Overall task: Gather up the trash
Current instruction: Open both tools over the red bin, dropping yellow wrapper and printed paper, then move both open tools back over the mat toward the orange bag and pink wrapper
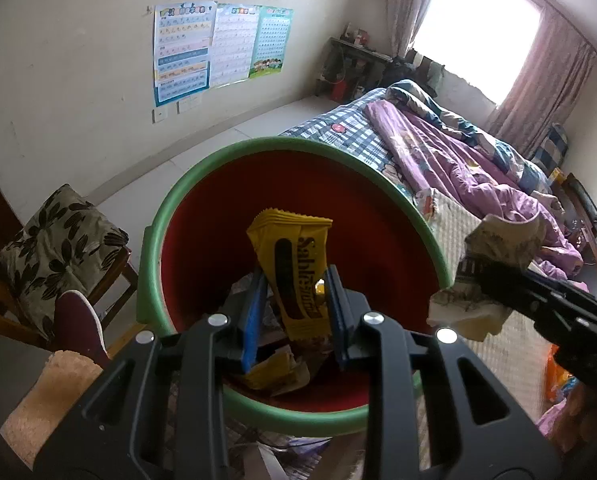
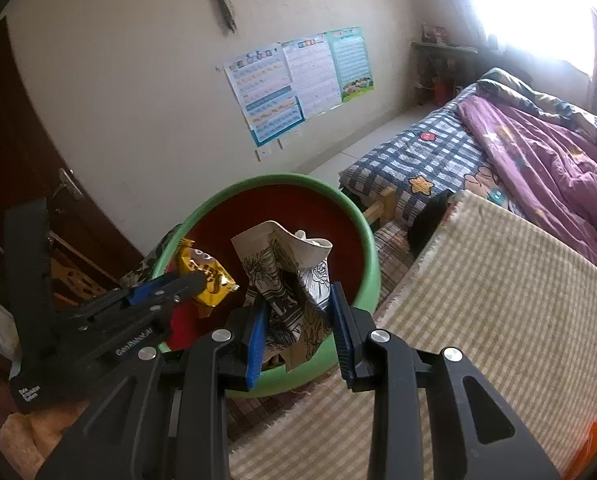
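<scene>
A green bin with a red inside (image 1: 154, 240) (image 2: 362, 240) stands beside the bed and holds several scraps of trash. My left gripper (image 1: 296, 280) is shut on a yellow snack wrapper (image 1: 294, 264) and holds it over the bin's mouth; the wrapper also shows in the right wrist view (image 2: 208, 276). My right gripper (image 2: 298, 300) is shut on a crumpled printed paper (image 2: 290, 272) above the bin's near rim. In the left wrist view that paper (image 1: 494, 248) sits at the right, just outside the rim.
A bed with a purple quilt (image 1: 478, 168) and a beige striped mat (image 2: 498, 300) lies to the right. A chair with a leaf-print cushion (image 1: 58, 240) stands left of the bin. A dark door (image 2: 18, 140) and posters (image 2: 298, 84) are on the wall.
</scene>
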{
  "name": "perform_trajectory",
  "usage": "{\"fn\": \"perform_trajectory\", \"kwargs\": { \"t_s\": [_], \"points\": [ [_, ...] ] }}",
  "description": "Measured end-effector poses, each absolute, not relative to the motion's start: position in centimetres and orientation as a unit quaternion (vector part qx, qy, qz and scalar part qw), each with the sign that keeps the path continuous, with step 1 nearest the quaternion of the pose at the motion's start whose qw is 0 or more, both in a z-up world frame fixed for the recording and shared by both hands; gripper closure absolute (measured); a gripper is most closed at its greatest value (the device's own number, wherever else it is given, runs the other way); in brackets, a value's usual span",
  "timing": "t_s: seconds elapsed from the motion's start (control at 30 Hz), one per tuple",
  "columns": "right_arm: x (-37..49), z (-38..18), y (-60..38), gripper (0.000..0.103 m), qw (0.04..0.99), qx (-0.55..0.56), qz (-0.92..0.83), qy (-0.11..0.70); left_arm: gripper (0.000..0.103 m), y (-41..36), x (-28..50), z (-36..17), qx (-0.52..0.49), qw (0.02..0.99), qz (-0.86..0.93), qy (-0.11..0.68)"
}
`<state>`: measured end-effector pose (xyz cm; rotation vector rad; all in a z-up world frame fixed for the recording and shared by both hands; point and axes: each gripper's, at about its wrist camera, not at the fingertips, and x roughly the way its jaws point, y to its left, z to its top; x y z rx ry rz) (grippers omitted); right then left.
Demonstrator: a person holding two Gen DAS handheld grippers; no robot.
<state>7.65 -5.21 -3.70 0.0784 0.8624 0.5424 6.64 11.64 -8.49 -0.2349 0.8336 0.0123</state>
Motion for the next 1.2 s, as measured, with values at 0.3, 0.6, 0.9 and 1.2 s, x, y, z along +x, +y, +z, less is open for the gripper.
{"fn": "perform_trajectory", "kwargs": {
  "t_s": [0.3, 0.6, 0.9, 1.2],
  "points": [
    [7.6, -4.4, -4.6, 0.074, 0.868, 0.031, 0.263, 0.421, 0.075, 11.5, 7.0, -8.8, -0.111, 0.904, 0.01, 0.413],
    [8.7, -5.2, -4.7, 0.065, 0.857, 0.059, 0.268, 0.435, 0.054, 12.1, 6.9, -9.2, -0.118, 0.901, 0.031, 0.415],
    [8.3, -4.3, -7.0, 0.05, 0.865, 0.09, 0.256, 0.421, 0.048, 12.0, 6.9, -9.4, -0.114, 0.901, 0.044, 0.416],
    [6.4, -3.0, -16.5, 0.05, 0.892, 0.082, 0.175, 0.409, 0.048, 11.0, 5.9, -9.7, -0.092, 0.905, 0.065, 0.411]
  ]
}}
